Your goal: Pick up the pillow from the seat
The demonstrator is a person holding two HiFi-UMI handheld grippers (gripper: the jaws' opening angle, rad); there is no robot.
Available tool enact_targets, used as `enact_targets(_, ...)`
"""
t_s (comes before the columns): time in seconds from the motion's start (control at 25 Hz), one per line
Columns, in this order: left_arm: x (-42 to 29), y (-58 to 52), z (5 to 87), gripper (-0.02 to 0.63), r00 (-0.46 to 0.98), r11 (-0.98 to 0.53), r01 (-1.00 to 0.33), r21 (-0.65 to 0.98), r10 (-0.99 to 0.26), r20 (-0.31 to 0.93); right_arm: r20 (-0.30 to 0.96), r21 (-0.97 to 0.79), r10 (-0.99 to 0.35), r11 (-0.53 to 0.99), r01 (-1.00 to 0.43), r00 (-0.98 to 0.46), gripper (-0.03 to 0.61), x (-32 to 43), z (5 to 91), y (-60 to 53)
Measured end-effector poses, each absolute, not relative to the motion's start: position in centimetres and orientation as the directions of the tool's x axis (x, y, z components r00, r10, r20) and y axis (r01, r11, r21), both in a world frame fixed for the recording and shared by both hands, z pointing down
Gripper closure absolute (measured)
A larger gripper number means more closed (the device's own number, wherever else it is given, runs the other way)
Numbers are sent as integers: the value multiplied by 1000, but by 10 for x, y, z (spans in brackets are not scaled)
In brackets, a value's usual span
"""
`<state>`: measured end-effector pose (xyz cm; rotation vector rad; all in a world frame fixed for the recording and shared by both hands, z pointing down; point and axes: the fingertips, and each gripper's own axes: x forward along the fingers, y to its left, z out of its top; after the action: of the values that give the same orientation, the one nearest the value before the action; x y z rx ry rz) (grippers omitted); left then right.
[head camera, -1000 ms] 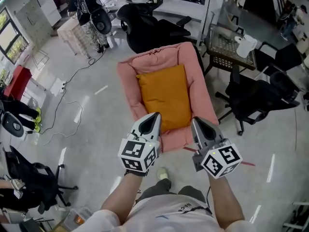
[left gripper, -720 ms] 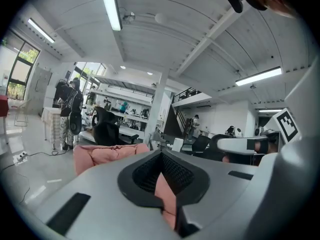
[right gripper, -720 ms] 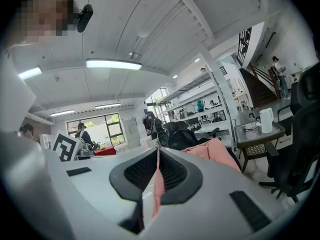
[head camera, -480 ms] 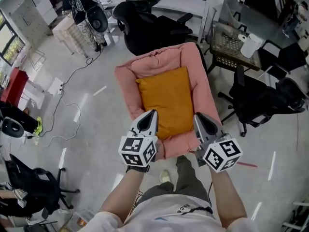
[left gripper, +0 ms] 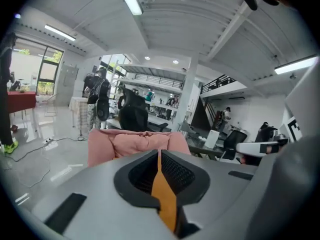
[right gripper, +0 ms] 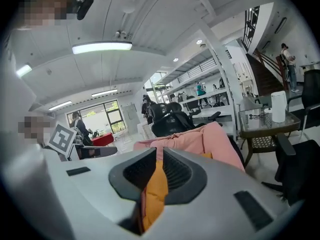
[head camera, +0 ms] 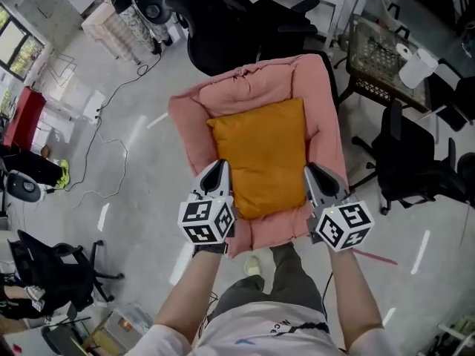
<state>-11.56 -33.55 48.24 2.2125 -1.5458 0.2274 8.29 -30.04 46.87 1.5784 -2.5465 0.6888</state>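
Observation:
An orange pillow (head camera: 260, 154) lies flat in a pink cushioned seat (head camera: 191, 117) on the floor. My left gripper (head camera: 217, 166) hovers over the pillow's near left corner and its jaws are shut, with nothing held. My right gripper (head camera: 311, 171) hovers by the pillow's near right edge, also shut and empty. In the left gripper view, the left gripper (left gripper: 159, 153) shows a thin orange strip of pillow (left gripper: 163, 199) through the slit, with the pink seat (left gripper: 132, 141) beyond. In the right gripper view, the right gripper (right gripper: 159, 156) shows the pillow (right gripper: 154, 191) and the seat (right gripper: 212, 139) the same way.
A black office chair (head camera: 230, 21) stands right behind the seat and another chair (head camera: 415, 165) to its right. A wire-mesh table (head camera: 375, 54) with a white roll (head camera: 415, 69) stands at the back right. A cable (head camera: 104, 150) runs over the floor on the left.
The person has stepped closer to the seat. Both grippers have moved forward from the seat's near edge to the pillow's two near corners. Their jaws stay shut.

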Motion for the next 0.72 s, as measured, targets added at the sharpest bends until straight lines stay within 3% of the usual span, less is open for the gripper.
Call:
enact_targets(0.12, -112, -372, 518, 595, 310, -227, -944, 240, -859, 408, 328, -345, -814, 370, -863, -480, 537, 102, 511, -340)
enact_targets(0.2, -112, -394, 543, 553, 280, -192, -953, 235, -857, 433, 367, -352, -792, 368, -861, -488, 481, 110, 543, -365)
enact_targets(0.32, -122, -420, 582, 505, 226, -131, -966, 224, -848, 479, 428, -346, -757, 368, -863, -494, 461, 118, 592, -394)
enact_targets(0.72, -145, -472, 683, 500, 107, -13, -987, 158, -788, 606, 552, -307, -689, 354, -883, -469, 420, 147, 718, -479)
